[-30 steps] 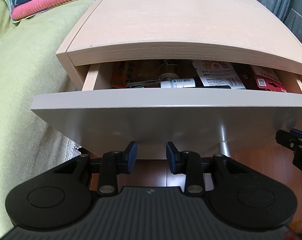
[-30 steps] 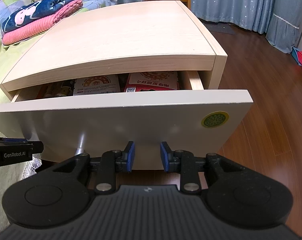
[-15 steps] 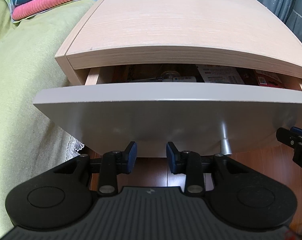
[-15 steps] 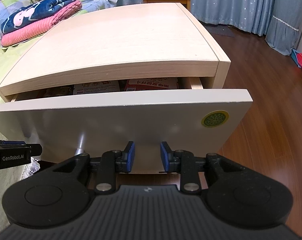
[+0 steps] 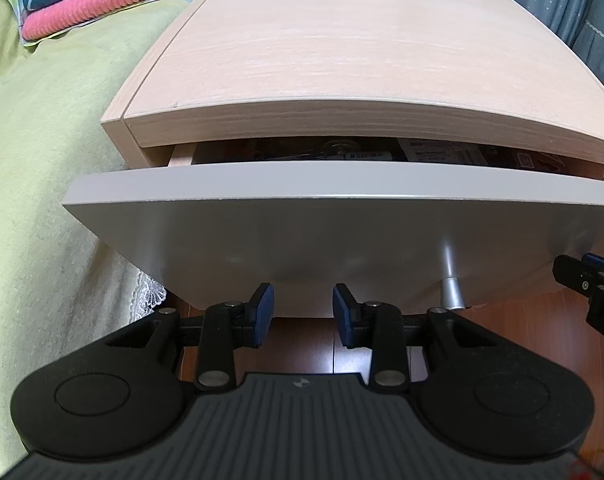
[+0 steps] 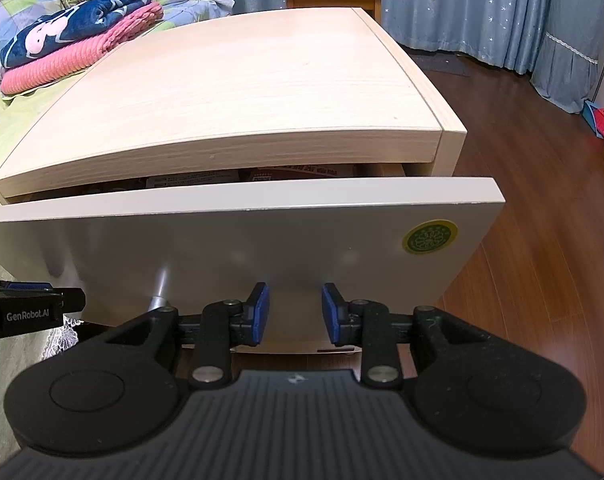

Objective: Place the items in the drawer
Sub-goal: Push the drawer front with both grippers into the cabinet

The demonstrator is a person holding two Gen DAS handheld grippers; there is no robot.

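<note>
Drawer (image 5: 322,236) is nearly shut, just a thin slot left under the nightstand (image 6: 238,92) top. Packets (image 6: 298,171) and a small bottle (image 5: 366,155) are visible inside through the gap, so the items look to be in already; what's left is most likely the final push closed.

Both grippers empty. Left gripper (image 5: 303,312) and right gripper (image 6: 295,312) each have jaws part-open, a narrow gap with nothing between the pads. Both sit low at the bottom edge of the drawer front, very close to it; contact not clear.

Handling, my read:
- Front is a rigid flat panel, smooth grey finish, probably slick. Push it flat-on, no need to pinch.
- Loaded drawer on wooden side rails, so expect some drag. An off-centre push could rack it, so press evenly with both or near the middle.
- Metal handle (image 5: 451,280) sits between the two grippers. It's the only real grab point, not needed for closing.
- Contents look flat and below the top edge, so snagging seems unlikely, though most of the interior is hidden.

Clearance: bed (image 5: 50,160) hard against the nightstand on the left, its lace trim (image 5: 148,300) hanging near the drawer's left corner, so watch that side. Right is open wood floor (image 6: 542,208). Pushing low also risks slipping under the panel's bottom edge.
</note>
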